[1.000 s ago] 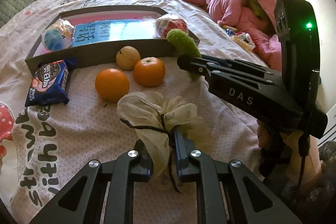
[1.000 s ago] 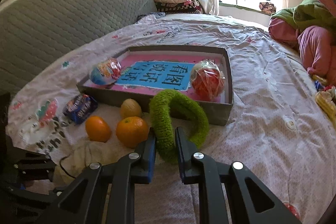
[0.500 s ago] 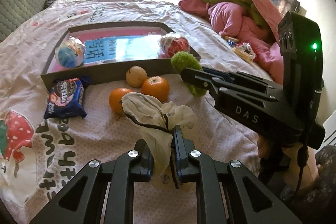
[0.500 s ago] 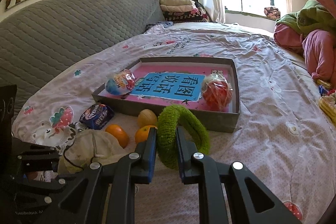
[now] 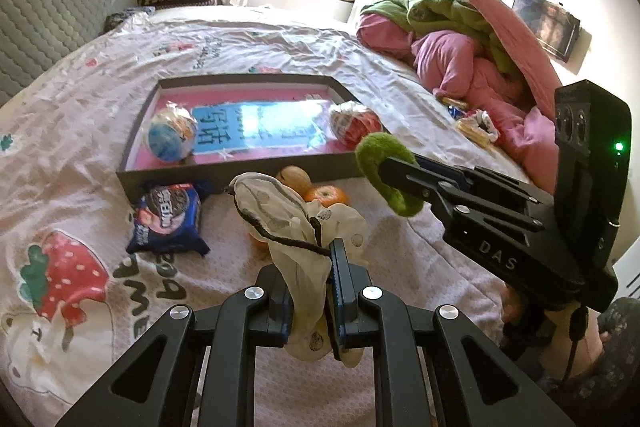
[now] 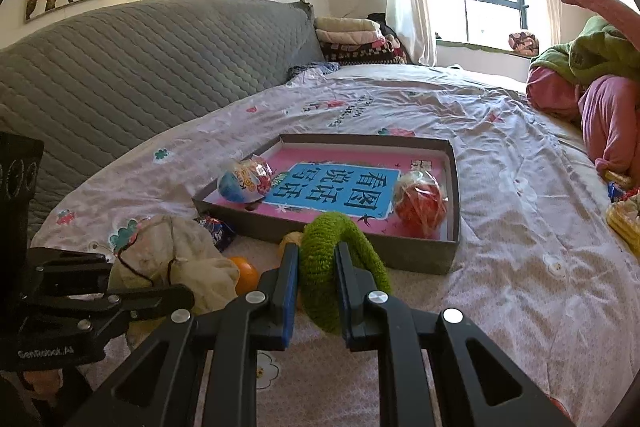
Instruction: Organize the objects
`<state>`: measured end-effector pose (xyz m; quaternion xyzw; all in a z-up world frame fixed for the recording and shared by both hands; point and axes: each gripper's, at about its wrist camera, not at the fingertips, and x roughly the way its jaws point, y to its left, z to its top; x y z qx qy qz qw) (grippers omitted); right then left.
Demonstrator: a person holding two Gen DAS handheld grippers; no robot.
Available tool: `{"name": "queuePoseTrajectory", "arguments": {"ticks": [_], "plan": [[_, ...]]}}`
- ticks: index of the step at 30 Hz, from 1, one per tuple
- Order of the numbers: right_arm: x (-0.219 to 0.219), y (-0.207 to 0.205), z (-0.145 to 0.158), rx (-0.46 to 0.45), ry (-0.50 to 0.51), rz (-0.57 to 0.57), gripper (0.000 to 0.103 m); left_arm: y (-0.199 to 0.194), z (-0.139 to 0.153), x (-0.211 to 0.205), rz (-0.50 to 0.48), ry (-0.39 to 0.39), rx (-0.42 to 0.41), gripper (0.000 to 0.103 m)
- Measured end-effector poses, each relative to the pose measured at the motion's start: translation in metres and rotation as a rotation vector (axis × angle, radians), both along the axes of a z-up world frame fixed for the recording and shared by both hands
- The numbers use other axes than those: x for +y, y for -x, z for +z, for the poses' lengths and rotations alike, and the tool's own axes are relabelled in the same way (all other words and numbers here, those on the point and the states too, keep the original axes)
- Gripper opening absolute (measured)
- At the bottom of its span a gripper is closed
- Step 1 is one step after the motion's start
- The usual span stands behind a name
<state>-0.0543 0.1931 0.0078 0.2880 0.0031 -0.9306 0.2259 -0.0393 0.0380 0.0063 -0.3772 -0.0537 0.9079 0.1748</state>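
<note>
My left gripper [image 5: 310, 267] is shut on a cream cloth pouch [image 5: 280, 215] with a dark drawstring, held above the bed. To its right, my right gripper [image 6: 316, 259] is shut on a fuzzy green ring [image 6: 340, 259], which also shows in the left wrist view as the green ring [image 5: 376, 155]. Ahead lies a shallow grey box [image 6: 452, 187] with a pink and blue bottom. In it sit a blue wrapped ball [image 5: 170, 139] and a red wrapped ball [image 5: 356, 125]. Two oranges [image 5: 328, 195] and a tan fruit [image 5: 296, 179] lie in front of the box, partly behind the pouch.
A blue cookie packet [image 5: 168, 219] lies left of the fruit on the patterned bedsheet [image 5: 80, 167]. Pink and green bedding [image 5: 460, 43] is piled at the right. A grey quilted headboard [image 6: 120, 67] runs along the left. Folded blankets [image 6: 352, 39] sit by the window.
Both grippers have risen and tilted up. The pouch has lifted off the bedsheet and now covers part of the oranges. The green ring has lifted too.
</note>
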Motion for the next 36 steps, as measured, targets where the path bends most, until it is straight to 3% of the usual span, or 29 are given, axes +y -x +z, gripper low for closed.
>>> {"name": "queuePoseTrajectory", "arguments": {"ticks": [17,36], "plan": [[-0.013,-0.001,0.020,0.046,0.018,0.022,0.018,0.027,0.029,-0.021,0.069,0.037,0.104,0.015],[-0.030,0.016,0.034,0.107,-0.012,0.041,0.018,0.059,0.042,-0.034,0.098,0.038,0.145,0.015]]}}
